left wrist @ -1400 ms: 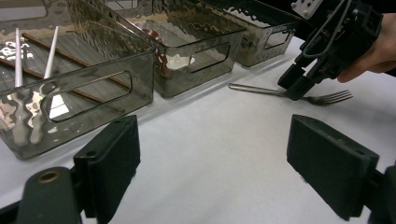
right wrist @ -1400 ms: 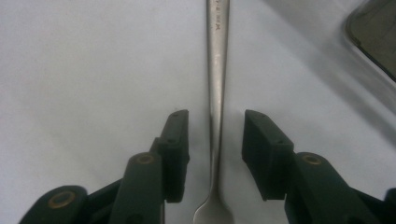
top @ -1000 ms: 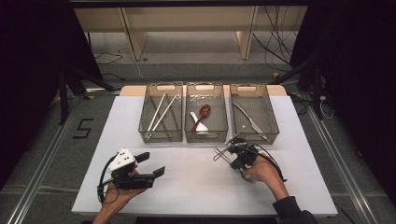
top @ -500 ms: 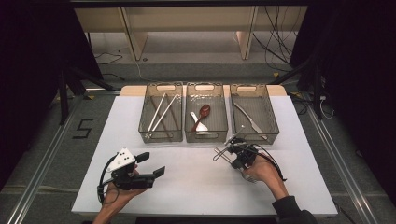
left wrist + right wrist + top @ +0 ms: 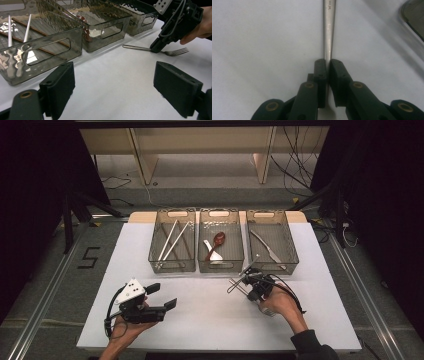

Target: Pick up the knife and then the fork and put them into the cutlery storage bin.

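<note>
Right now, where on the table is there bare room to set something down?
Free: the white tabletop between the left gripper and right gripper, and the strip left of the chopsticks bin. Crowded: around the fork before the knife bin.

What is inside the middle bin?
The middle bin holds a dark red spoon and a white spoon, lying close together. Whether they touch cannot be told. The bin's rippled wall blurs its floor in the left gripper view.

bright overhead light, dark surroundings; close-up handle slightly blurred.
</note>
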Tool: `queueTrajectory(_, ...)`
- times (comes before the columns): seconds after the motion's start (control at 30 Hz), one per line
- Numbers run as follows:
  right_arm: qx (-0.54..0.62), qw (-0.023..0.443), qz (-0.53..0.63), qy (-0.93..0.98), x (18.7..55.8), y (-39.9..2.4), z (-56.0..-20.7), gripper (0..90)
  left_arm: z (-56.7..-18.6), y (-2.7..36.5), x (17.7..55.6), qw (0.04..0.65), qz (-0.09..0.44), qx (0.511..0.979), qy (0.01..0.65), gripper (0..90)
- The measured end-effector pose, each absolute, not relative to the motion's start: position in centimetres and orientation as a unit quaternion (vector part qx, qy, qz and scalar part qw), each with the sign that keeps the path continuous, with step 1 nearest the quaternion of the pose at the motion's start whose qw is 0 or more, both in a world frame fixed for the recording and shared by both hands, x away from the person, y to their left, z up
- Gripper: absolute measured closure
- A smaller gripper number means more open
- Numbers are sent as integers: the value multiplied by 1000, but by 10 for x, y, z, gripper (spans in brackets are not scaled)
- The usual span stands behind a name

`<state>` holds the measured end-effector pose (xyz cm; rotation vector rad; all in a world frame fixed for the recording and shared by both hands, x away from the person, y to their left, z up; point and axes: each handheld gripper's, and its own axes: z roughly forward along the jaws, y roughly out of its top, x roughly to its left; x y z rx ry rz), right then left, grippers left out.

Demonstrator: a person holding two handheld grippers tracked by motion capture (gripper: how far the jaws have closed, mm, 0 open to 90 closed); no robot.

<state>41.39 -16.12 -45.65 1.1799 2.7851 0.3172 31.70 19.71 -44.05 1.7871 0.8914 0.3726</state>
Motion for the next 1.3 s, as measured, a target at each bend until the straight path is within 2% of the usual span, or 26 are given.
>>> queueTrajectory(1.3, 382, 80, 166, 906, 411, -178, -427, 846, -440, 198, 317, 529, 159, 744, 376, 169)
